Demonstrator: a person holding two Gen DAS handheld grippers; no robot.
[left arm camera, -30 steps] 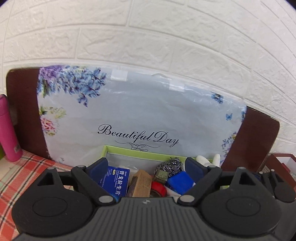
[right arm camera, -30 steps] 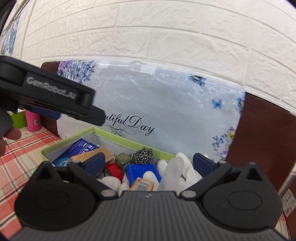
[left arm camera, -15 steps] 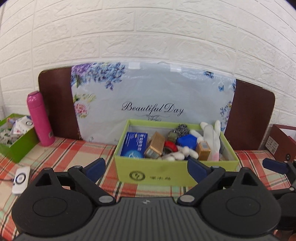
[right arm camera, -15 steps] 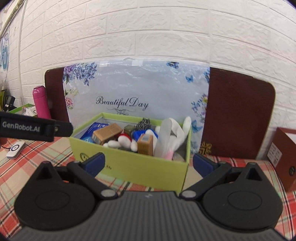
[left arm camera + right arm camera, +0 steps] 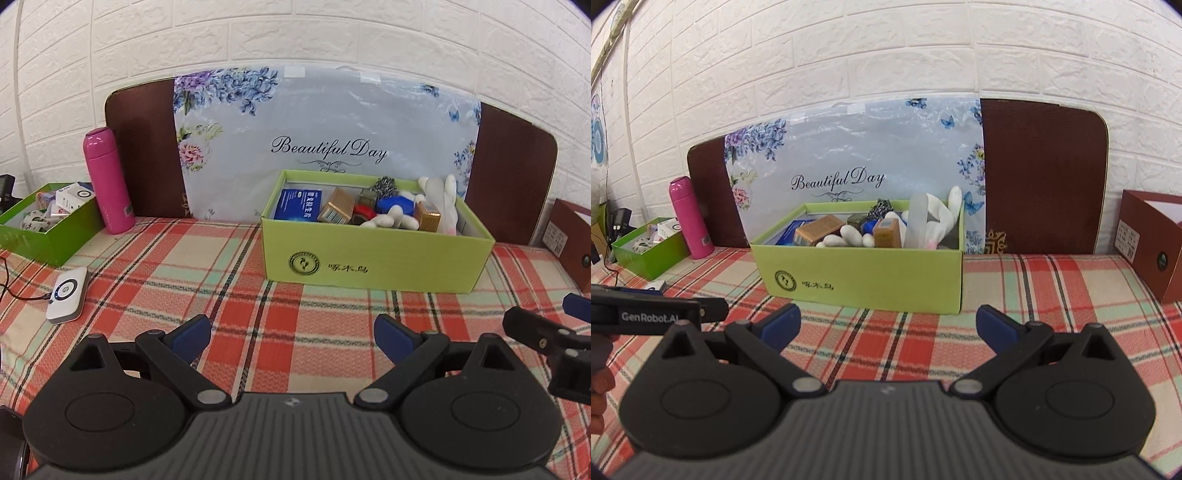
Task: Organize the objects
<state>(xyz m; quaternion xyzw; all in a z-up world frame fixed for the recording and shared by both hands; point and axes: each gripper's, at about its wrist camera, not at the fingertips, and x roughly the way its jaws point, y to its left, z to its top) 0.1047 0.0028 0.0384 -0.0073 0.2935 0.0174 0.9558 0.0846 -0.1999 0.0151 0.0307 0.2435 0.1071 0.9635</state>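
A light green cardboard box stands on the plaid tablecloth against a floral board. Inside lie a blue medicine pack, brown cartons, a red tape roll, a blue block, a white glove and several small items. My left gripper hovers open over the cloth in front of the box, nothing between its blue pads. My right gripper is likewise open and empty, a little short of the box's front wall.
A pink bottle and a darker green box of small items stand at the left. A white device with a cable lies on the cloth. A brown box sits at the right. Brick wall behind.
Both grippers have pulled back from over the green box toward the table's near side. The box now appears whole and farther off; more plaid cloth shows in front of it.
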